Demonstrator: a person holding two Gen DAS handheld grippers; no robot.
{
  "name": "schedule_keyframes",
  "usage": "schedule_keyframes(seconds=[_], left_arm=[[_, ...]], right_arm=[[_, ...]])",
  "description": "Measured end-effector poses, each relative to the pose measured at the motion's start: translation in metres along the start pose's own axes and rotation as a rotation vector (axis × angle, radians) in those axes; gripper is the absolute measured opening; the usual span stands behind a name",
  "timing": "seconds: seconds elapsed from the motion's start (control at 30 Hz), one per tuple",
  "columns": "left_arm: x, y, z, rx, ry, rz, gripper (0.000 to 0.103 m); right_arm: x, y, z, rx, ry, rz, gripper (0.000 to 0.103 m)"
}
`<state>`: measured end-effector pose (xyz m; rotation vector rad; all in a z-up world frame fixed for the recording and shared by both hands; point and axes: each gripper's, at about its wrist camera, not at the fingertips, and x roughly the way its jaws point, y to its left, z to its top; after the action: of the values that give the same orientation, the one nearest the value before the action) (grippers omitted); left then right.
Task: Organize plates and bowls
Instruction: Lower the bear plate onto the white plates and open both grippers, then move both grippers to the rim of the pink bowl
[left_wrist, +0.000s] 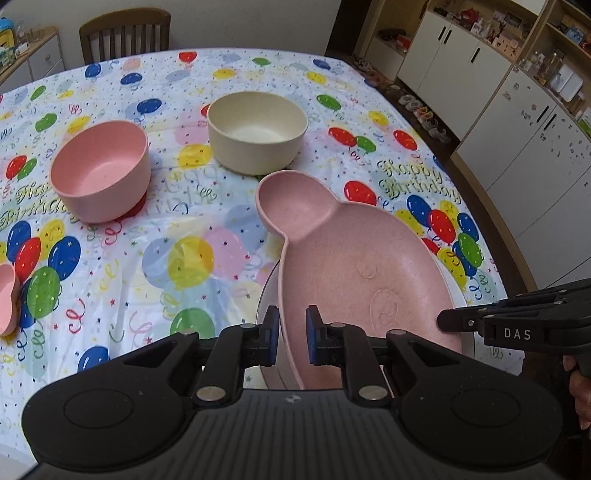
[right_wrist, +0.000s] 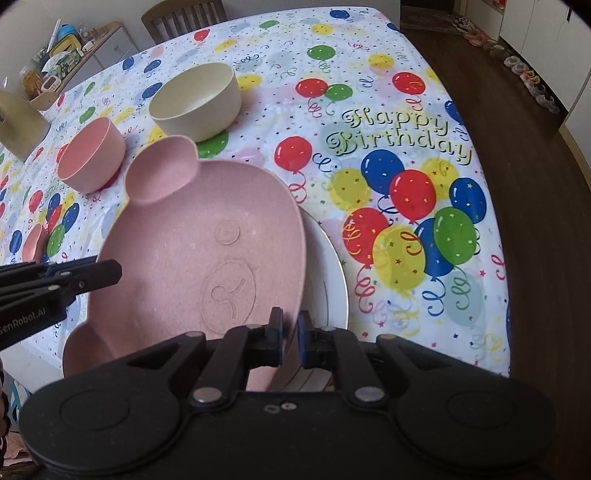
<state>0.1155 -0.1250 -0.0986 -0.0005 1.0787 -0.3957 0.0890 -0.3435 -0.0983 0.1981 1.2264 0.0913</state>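
Pink plate (right_wrist: 192, 236) rim between both jaws.

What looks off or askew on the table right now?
Only the pink bear plate: tilted rather than flat, overlapping the white plate beneath, with both the left gripper and right gripper straddling its rim. The pink bowl and cream bowl stand upright; nothing spilled or broken.
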Motion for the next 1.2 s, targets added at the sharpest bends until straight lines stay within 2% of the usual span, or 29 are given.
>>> schedule_keyframes(seconds=[0.27,0.63,0.8,1.03,1.17,1.2], left_arm=[[0.0,0.008,-0.007,-0.033,0.013,-0.016,0.014],[-0.008,0.007,-0.007,-0.048,0.001,-0.029,0.015],[-0.021,0.006,-0.006,-0.043,-0.032,-0.034,0.015],[-0.046,0.008,-0.001,-0.044,-0.104,-0.032,0.016],[-0.063,0.016,0.002,-0.06,-0.155,-0.019,0.025],[-0.067,0.019,0.004,-0.068,-0.171,-0.017,0.027]], right_arm=[[0.003,0.005,-0.002,-0.018,0.026,0.004,0.007],[-0.006,0.012,0.002,-0.021,0.005,0.003,0.023],[-0.017,0.02,0.004,-0.042,-0.031,0.002,0.031],[-0.036,0.038,0.011,-0.085,-0.089,0.041,0.036],[-0.048,0.057,0.018,-0.143,-0.127,0.076,0.043],[-0.051,0.062,0.02,-0.16,-0.137,0.083,0.047]])
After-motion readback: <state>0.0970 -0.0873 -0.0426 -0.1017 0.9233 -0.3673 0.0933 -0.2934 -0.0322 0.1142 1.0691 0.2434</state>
